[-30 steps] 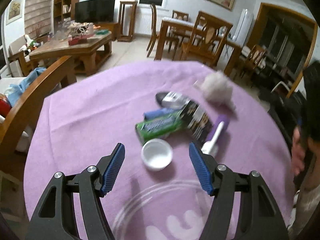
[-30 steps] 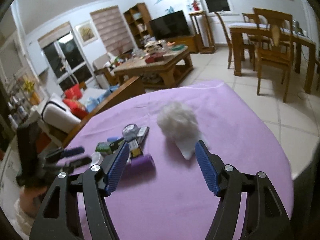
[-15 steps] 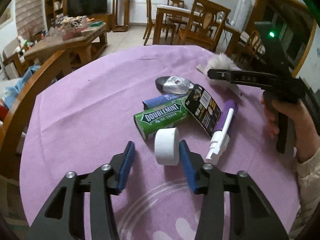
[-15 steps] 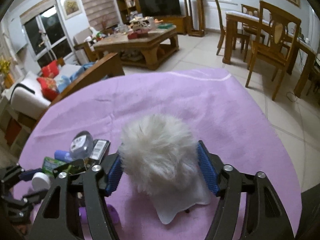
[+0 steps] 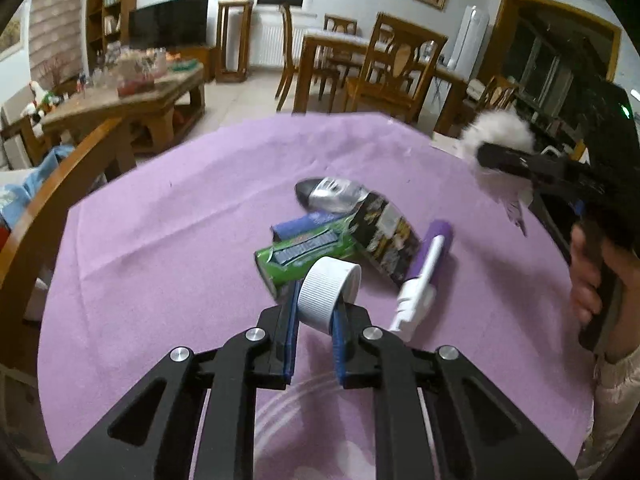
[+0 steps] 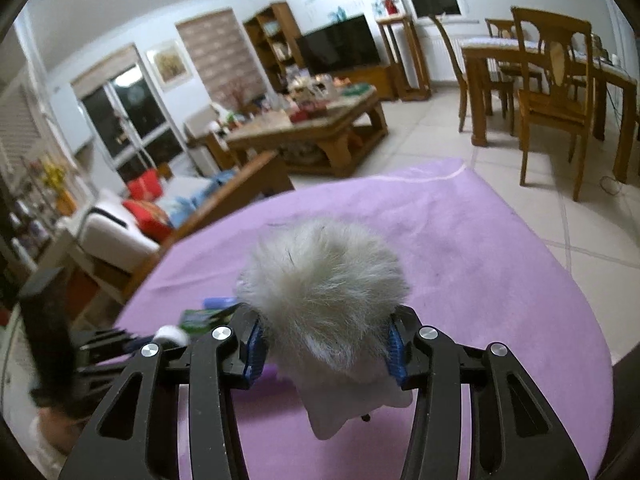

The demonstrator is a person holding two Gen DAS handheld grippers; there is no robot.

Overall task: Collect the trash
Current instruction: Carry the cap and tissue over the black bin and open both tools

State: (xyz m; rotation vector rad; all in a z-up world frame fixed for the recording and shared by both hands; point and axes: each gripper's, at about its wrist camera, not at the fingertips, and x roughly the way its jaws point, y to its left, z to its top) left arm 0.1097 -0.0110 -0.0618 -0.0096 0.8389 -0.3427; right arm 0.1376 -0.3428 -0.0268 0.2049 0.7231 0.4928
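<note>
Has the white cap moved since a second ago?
Yes. The cap is off the purple cloth, tipped on edge in the left gripper, now overlapping the green pack.

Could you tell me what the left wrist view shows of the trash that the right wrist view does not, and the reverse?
Only the left wrist view shows the black printed carton, the silver wrapper and the purple spray bottle whole. Only the right wrist view shows the white fluffy ball filling the right gripper, whose blue fingers have just closed onto it. Both show the white cap held in the left gripper, the green gum pack and the purple tablecloth.
</note>
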